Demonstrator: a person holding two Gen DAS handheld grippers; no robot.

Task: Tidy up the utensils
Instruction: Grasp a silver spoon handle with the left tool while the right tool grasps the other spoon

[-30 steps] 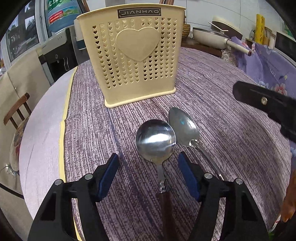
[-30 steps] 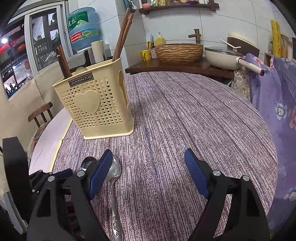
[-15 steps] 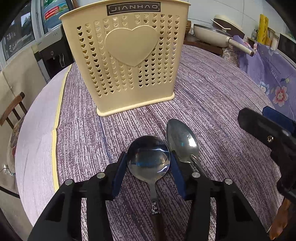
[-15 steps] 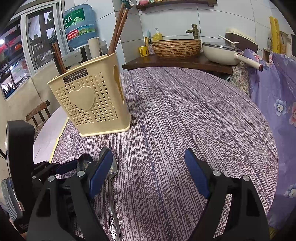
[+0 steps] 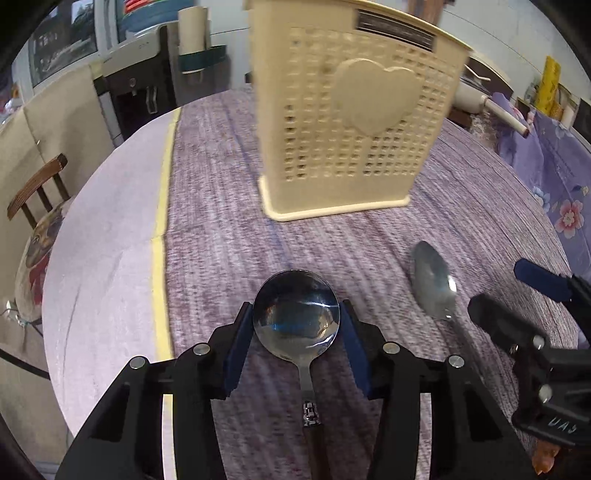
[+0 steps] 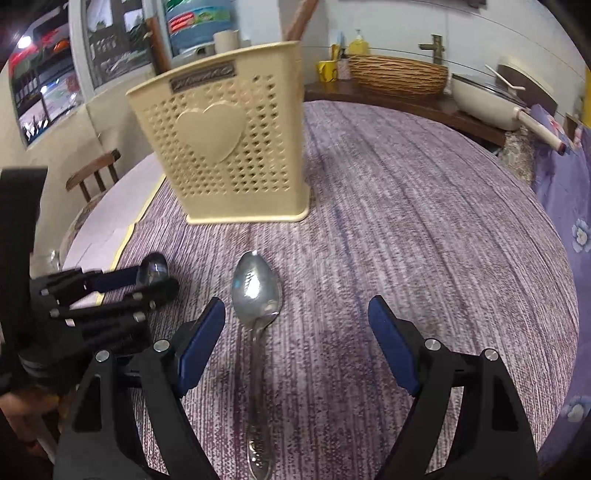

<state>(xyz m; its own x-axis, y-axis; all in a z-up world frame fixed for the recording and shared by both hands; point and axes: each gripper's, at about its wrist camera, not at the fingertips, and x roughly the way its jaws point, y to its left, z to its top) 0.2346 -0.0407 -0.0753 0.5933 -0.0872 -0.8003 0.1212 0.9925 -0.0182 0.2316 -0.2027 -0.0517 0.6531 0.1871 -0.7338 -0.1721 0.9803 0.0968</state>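
Left gripper closed on the bowl of the round spoon, blue pads touching both sides of the bowl; handle runs back toward the camera, dark wooden grip with a metal joint. Whether the spoon is lifted off the worktop, cannot tell. Right gripper spread wide, holding nothing; the oval spoon lies flat on the worktop between its fingers, nearer the left one, bowl pointing to the utensil holder, not touched.

Round spoon: shiny steel, deep circular bowl. Oval spoon: all steel, embossed handle end. Utensil holder: cream plastic, boxy, perforated walls, raised heart on front, upright near the worktop's middle. Worktop cover: purple-grey striated cloth, yellow edge strip at left.

Left wrist view shows the pad contact on the round spoon and the oval spoon off to the right. Right wrist view shows the oval spoon's full length and wooden sticks rising from the holder; the round spoon is mostly hidden there behind the left gripper.
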